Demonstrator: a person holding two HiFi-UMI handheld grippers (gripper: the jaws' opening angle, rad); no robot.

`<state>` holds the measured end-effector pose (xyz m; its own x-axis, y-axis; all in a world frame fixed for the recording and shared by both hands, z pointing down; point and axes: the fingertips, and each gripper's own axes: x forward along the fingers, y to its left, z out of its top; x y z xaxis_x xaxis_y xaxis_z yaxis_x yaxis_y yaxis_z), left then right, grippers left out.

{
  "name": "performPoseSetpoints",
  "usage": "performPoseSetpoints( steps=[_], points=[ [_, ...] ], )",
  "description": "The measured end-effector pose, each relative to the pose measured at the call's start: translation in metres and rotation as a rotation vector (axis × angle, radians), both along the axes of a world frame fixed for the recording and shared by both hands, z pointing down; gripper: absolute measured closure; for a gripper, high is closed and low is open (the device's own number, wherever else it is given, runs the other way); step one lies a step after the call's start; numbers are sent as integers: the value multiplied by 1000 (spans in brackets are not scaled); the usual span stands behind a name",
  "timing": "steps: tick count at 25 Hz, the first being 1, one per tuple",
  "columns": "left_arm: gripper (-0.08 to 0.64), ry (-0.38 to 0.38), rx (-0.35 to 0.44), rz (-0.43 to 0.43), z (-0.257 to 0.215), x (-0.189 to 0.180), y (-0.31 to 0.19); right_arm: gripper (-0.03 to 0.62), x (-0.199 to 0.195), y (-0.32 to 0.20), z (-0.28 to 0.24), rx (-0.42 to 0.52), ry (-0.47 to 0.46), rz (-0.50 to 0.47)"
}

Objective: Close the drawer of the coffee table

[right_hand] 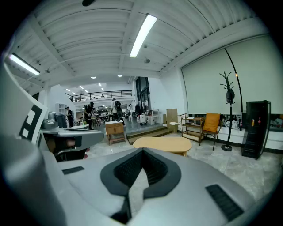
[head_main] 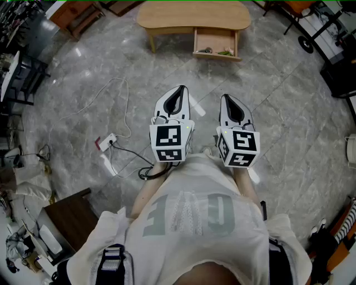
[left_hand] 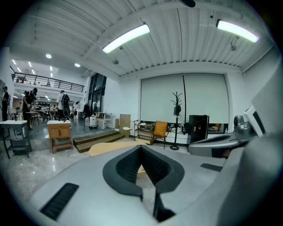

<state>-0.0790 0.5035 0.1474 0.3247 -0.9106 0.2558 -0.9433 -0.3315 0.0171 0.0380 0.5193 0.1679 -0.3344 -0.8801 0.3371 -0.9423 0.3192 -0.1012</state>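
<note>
The light wood coffee table [head_main: 192, 15] stands far ahead on the marble floor. Its drawer [head_main: 217, 43] is pulled out toward me, with small items lying inside. My left gripper [head_main: 180, 90] and right gripper [head_main: 227, 99] are held side by side close to my body, well short of the table, and both point at it. Each has its jaws shut with nothing between them. In the left gripper view the table top [left_hand: 110, 148] shows just beyond the left gripper [left_hand: 141, 148]. In the right gripper view the table [right_hand: 163, 143] lies past the right gripper [right_hand: 142, 152].
A power strip [head_main: 107, 142] and loose cables [head_main: 125, 106] lie on the floor to my left. A dark cabinet [head_main: 69, 214] stands at the lower left and a wooden side table [head_main: 75, 14] at the top left. A coat rack [right_hand: 230, 110] and an orange chair [right_hand: 211, 123] stand beyond the table.
</note>
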Motion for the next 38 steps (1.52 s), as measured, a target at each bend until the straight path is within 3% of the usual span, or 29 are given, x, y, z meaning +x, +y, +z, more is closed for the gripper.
performPoseSetpoints(
  steps=[12, 19, 23, 30, 38],
  points=[
    [551, 74, -3, -42, -11, 8, -4, 586, 20, -4, 2, 5, 4, -23],
    [551, 96, 26, -92, -9, 9, -15, 587, 38, -4, 21, -29, -128, -50],
    [551, 102, 15, -117, -3, 7, -25, 586, 50, -15, 25, -28, -96, -51],
    [551, 128, 77, -116, 8, 4, -64, 586, 55, -45, 39, 21, -104, -37],
    [551, 146, 69, -111, 37, -5, -148, 586, 49, -140, 63, 41, -29, -37]
  ],
)
